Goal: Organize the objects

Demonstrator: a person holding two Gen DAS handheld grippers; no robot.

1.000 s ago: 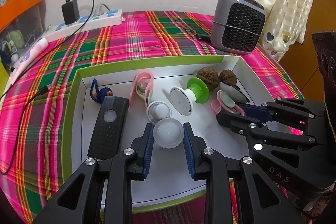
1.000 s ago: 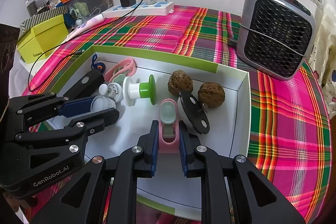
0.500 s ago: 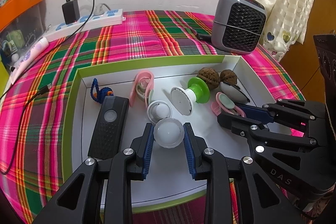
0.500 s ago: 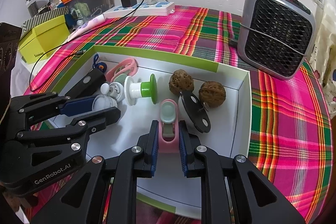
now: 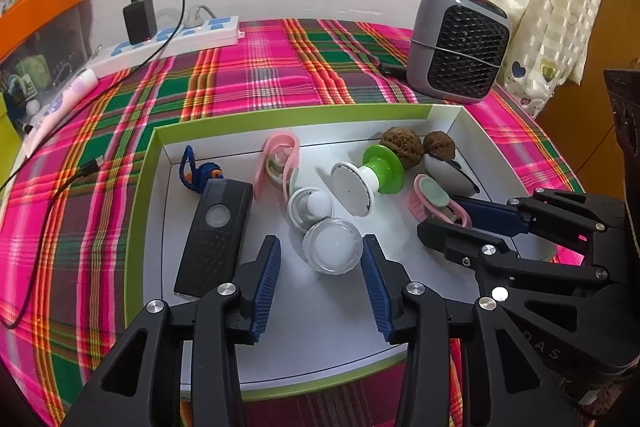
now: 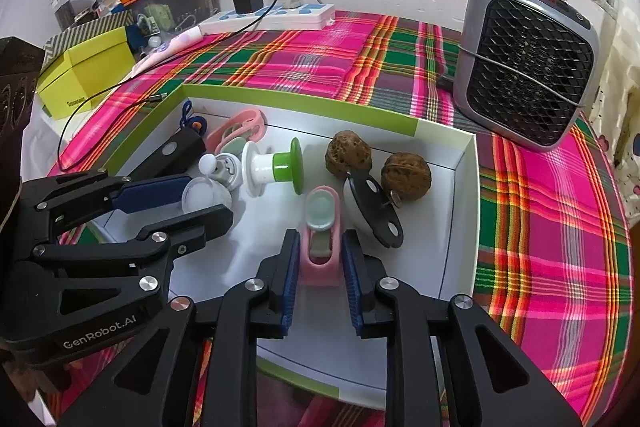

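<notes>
Both claws are down inside the white shallow cardboard tray with the lime-green rim (image 5: 280, 121), which sits on the pink-and-green plaid cloth (image 5: 260, 67), so the step in hand looks like setting items down in the tray rather than fetching them. The left gripper (image 5: 320, 259) stands wide open: the clear round plastic puck with a frosted white centre (image 5: 333, 246) lies on the tray floor between its blue pads, with a visible gap on either side, so it holds nothing. At about eleven o'clock from the puck, just touching, is the small white ball-headed cap (image 5: 310, 206); the black rectangular remote-like device (image 5: 214, 237) lies at its nine o'clock. The right gripper (image 6: 320, 267) has its jaws drawn in around the pink clip with a pale-green oval pad (image 6: 321, 239); the pads sit hard against its sides, though I cannot tell how firmly it is gripped. At two o'clock of the clip lie the black-and-white oval gadget (image 6: 372, 207) and two brown wrinkled walnuts (image 6: 406, 175). As I judge it, next comes backing the left claw straight out without nudging the puck, and settling the clip in free floor.
</notes>
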